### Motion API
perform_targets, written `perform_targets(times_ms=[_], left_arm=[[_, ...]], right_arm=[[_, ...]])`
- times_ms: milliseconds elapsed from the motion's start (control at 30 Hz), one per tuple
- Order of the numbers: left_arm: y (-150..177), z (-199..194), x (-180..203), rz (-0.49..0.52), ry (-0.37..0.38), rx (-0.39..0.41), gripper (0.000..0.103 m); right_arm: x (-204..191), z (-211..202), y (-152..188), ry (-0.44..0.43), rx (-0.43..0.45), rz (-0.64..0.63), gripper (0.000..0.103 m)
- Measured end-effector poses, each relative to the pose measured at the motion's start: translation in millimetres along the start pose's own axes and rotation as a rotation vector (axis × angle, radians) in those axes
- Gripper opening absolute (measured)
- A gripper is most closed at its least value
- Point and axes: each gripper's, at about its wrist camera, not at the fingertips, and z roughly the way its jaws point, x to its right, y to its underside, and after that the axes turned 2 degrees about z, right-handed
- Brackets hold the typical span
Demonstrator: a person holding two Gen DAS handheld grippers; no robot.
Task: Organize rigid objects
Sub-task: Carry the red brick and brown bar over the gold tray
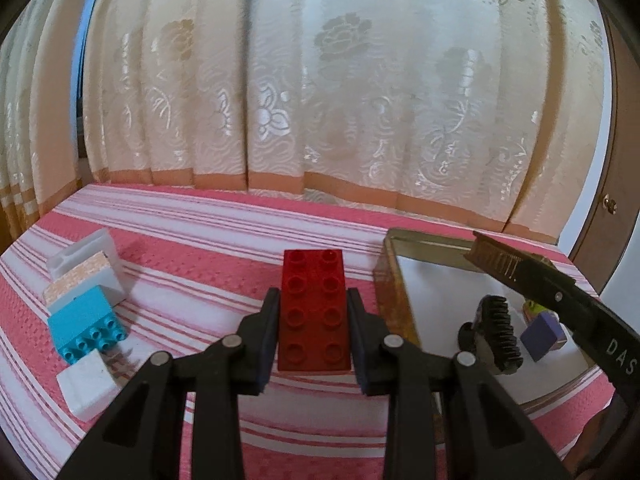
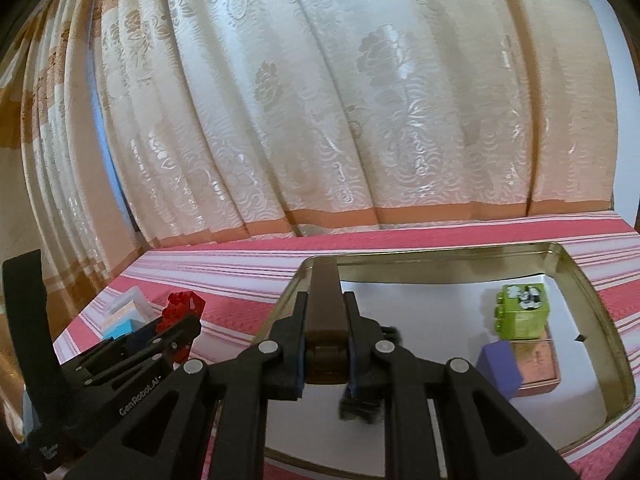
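While the left gripper [image 1: 313, 316] jaws clamped the long red studded plastic brick [image 1: 314, 312] lengthwise, the shallow gold metal tray [image 1: 390, 280] lay just right; the right gripper [image 2: 325, 354] jaws pinched a dark brown brush handle [image 2: 326, 308] above that tray.

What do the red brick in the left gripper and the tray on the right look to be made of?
Red brick: moulded plastic, smooth and slightly glossy, judging by its crisp round studs and even colour. Tray: probably thin sheet metal, gold-toned and shiny; its upright wall reflects light and its corners are rounded. The white floor may be paint or a paper lining; unclear.
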Motion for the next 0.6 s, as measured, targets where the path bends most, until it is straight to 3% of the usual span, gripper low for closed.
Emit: perform_targets(times_ms=[600], left_arm=[[-11.4,-10.5,26.6,0.023,-0.024,0.100,0.030]], right_arm=[[27.8,-13.4,-6.1,0.044,0.033,0.001,0.017]])
